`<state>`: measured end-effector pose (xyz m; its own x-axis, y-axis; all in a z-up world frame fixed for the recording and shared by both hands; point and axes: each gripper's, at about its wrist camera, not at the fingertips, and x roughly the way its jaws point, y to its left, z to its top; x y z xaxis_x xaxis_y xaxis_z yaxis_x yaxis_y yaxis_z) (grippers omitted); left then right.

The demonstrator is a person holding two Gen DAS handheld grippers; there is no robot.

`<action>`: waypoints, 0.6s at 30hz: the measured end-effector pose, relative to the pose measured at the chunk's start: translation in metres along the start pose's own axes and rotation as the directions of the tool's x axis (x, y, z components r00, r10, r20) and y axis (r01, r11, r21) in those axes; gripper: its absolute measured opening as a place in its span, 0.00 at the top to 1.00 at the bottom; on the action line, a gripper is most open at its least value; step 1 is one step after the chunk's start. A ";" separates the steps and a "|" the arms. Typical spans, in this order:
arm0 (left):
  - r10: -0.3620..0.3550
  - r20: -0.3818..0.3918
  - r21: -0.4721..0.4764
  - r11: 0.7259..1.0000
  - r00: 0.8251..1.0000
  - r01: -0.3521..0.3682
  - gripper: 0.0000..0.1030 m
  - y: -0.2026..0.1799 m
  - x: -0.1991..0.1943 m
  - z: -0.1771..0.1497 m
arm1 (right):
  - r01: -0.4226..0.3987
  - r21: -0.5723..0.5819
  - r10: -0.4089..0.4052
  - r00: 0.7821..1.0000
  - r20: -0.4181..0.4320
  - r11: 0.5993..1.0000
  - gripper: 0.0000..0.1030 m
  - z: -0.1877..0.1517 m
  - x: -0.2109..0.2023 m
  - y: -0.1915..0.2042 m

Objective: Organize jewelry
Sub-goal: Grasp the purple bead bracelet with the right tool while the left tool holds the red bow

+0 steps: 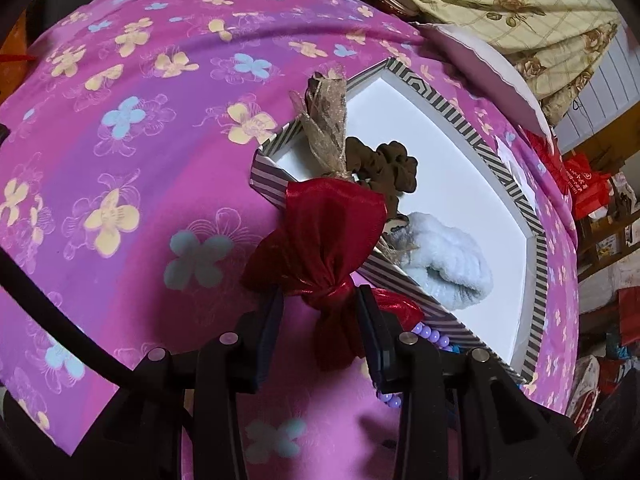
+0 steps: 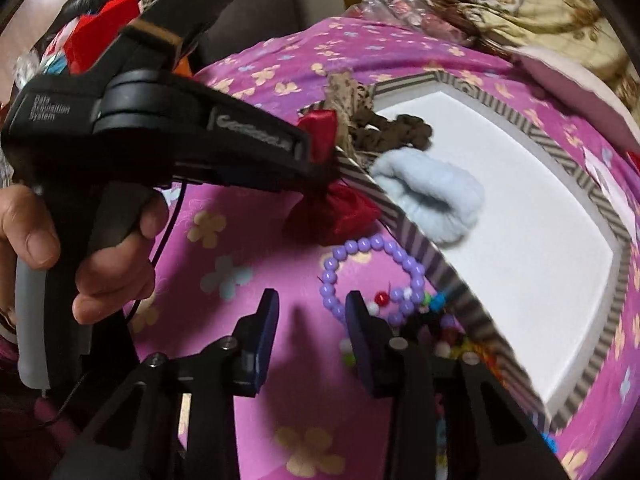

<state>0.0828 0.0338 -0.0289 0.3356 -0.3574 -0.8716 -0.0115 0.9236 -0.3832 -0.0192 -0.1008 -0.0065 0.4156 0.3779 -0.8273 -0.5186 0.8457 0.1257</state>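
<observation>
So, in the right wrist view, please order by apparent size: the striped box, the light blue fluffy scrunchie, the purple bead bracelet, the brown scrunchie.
1. Striped cardboard box with white inside, clearly largest.
2. Light blue fluffy scrunchie and purple bead bracelet look alike; the bracelet lies nearer the camera, so I cannot rank them.
3. Brown fabric scrunchie, smallest, but farthest away.

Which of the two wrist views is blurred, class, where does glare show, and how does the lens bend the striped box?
Left wrist view: sharp; glare glints on the red satin bow clamped in the left gripper, and the striped box bows outward. Right wrist view: motion-smeared toward the right, softening the box rim and the blue scrunchie; the right gripper casts a shadow on the cloth.
</observation>
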 end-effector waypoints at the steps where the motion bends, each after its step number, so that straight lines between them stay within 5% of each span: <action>1: -0.007 -0.003 -0.003 1.000 1.000 0.007 0.44 0.001 0.001 0.001 | 0.007 -0.015 -0.007 1.000 -0.007 1.000 0.68 0.001 0.002 0.001; 12: -0.038 -0.028 -0.003 0.999 0.999 0.038 0.44 -0.003 0.010 0.006 | 0.041 -0.046 -0.044 0.998 -0.050 0.998 0.84 0.002 0.021 0.001; 18: -0.044 -0.028 0.014 0.999 0.999 0.045 0.63 -0.004 0.009 0.001 | 0.043 0.010 -0.043 0.998 -0.035 0.999 0.91 -0.002 0.018 0.001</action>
<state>0.0869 0.0271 -0.0353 0.3090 -0.4016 -0.8621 0.0163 0.9086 -0.4174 -0.0139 -0.0942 -0.0226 0.4112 0.3283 -0.8504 -0.4927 0.8649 0.0956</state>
